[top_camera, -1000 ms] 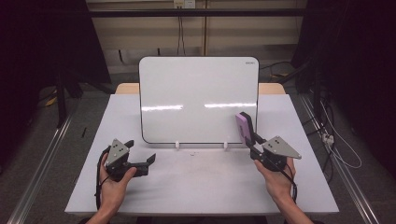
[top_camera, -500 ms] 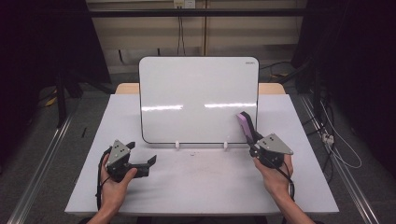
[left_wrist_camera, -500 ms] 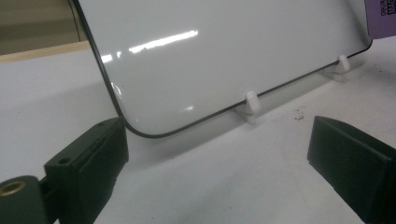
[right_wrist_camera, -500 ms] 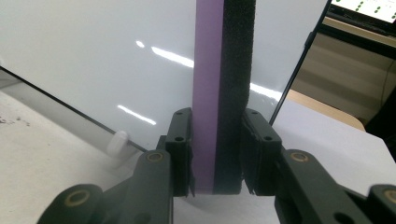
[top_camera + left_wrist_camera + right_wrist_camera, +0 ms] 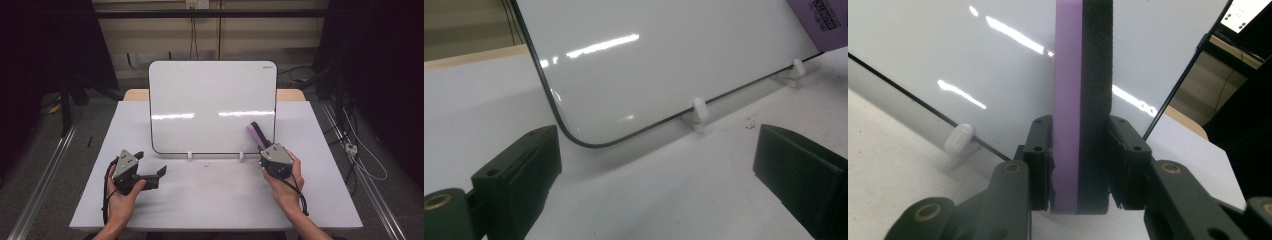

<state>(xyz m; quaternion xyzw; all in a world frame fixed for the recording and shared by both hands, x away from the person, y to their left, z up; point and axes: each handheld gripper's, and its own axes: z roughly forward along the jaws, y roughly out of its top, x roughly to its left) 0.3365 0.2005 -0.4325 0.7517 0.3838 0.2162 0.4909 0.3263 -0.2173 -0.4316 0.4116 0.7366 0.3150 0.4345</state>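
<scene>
- The eraser (image 5: 256,135), a flat block with a purple back and a black felt face, stood clamped on edge between the jaws of the right gripper (image 5: 1081,165), near the lower right corner of the whiteboard (image 5: 210,100).
- To the left, the left gripper (image 5: 150,176) rested on the table (image 5: 210,200) in front of the board's lower left corner, its jaws spread wide with nothing between them; it seemed best left parked there, clear of the board.
- The whiteboard stood upright on two small white clips (image 5: 698,111) and looked clean and glossy, showing glare streaks and no marks that I could make out.
- For a good wipe, I judged that the felt face should meet the board flat rather than by an edge, with light pressure so the board would not tip back off its clips.
- The right gripper's hold looked firm and centred, which should keep the eraser from twisting.
</scene>
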